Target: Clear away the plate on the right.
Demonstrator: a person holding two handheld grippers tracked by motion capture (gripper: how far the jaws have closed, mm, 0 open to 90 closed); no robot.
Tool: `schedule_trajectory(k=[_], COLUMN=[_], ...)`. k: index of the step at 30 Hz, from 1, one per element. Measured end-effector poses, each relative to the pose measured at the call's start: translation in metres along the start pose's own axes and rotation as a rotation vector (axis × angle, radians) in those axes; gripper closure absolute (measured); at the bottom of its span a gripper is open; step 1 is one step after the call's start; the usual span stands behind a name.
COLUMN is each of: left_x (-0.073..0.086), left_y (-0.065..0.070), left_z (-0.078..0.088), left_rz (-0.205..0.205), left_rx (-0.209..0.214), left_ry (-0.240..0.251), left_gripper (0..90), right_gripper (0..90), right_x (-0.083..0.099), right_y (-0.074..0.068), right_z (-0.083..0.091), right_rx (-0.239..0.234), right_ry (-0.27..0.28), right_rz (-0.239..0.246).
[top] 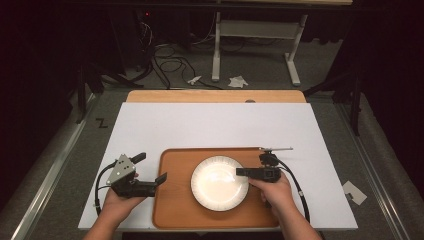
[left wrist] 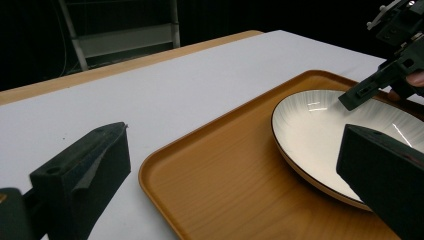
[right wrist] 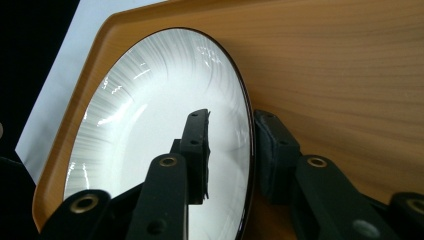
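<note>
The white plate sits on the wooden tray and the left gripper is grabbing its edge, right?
Not quite: the right gripper is at the white plate's edge, one jaw either side of the rim, as the right gripper view shows. The left gripper is open beside the wooden tray.

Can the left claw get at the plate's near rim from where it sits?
Probably yes. The left claw is open at the tray's left edge, and bare tray lies between it and the plate. The right claw straddles the opposite rim.
</note>
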State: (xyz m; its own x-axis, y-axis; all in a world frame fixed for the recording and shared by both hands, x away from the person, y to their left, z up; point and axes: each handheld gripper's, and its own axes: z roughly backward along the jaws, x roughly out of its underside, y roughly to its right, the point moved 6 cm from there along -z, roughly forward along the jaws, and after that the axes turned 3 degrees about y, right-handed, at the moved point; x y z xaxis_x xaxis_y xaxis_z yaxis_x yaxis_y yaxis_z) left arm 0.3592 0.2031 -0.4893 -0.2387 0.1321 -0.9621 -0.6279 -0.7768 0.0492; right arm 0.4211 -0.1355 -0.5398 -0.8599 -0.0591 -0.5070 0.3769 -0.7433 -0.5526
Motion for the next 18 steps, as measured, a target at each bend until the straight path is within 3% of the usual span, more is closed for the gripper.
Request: schedule_trajectory(k=[5,10,12,18], left_x=[0.000,0.000,0.000,0.001], left_y=[0.000,-0.001,-0.003,-0.008], left_z=[0.000,0.001,0.001,0.003], left_rz=[0.000,0.005,0.009,0.029], left_rx=[-0.003,-0.010,-0.015,-0.037], left_ry=[0.000,-0.001,-0.001,-0.006], left_gripper=[1.7,1.6,1.7,1.7], right_gripper=[64.1,57.5,53.1,42.3], right_x=[-0.002,-0.007,-0.011,-0.027], right_y=[0.000,0.004,0.005,0.009], right_z=[0.004,0.013,0.022,0.064], right_rx=[0.003,0.042,0.047,0.116], right_ry=[0.017,0.057,0.091,0.217], right_rz=[0.023,0.061,0.080,0.204])
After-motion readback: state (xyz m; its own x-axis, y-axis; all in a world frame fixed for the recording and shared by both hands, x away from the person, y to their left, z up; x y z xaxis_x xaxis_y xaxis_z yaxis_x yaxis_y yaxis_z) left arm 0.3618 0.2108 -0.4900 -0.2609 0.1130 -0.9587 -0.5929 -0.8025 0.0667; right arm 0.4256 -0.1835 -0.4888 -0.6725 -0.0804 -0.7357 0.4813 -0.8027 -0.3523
